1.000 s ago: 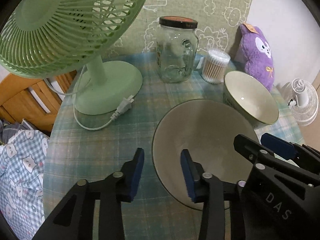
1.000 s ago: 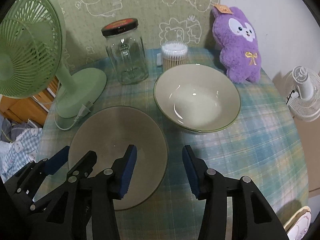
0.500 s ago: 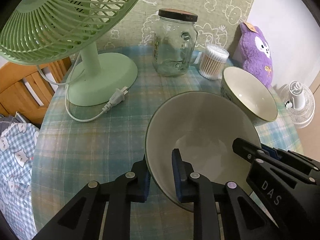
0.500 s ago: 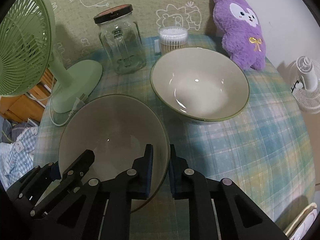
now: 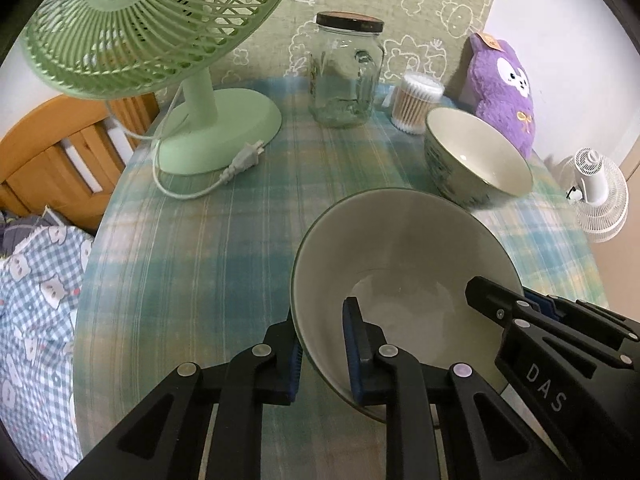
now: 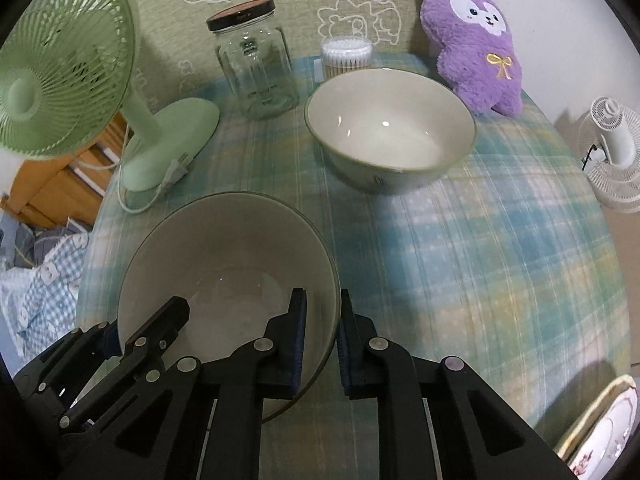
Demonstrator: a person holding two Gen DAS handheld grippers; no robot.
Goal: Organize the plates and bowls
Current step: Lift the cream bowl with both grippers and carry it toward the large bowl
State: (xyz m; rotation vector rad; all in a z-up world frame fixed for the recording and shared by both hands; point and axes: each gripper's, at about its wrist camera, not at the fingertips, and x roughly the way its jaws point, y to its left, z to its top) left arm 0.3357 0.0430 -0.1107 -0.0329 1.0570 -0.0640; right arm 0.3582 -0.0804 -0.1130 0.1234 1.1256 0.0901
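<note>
Both tools are clamped on the same bowl (image 5: 404, 264), one on each side of its rim. The left tool (image 5: 320, 354) has one blue pad (image 5: 354, 350) inside the bowl and the other outside, pinching the near-left wall. The right tool (image 6: 322, 344) grips the opposite edge the same way, its pad (image 6: 298, 340) inside the wall. Both sets of jaws have just been closing, and the rim now sits pressed between them.

This bowl is wide and cream-coloured inside with a thin dark line round the rim, and it sits at the near side of the surface (image 6: 480, 264), which wears a blue-green plaid cloth. A second bowl (image 6: 390, 128) of the same look stands further back, well apart from the first, with a small dark mark on its outer wall too blurred to read.

The only writing I can make out is "DAS" in pale letters on the black body of the right tool, seen from the left camera.

Behind are a green fan (image 5: 148, 20) with its plug (image 5: 244, 162) lying loose, a jar (image 5: 346, 76), a tub of swabs (image 5: 416, 106) and a purple plush (image 6: 476, 36) with a tag I cannot read.
</note>
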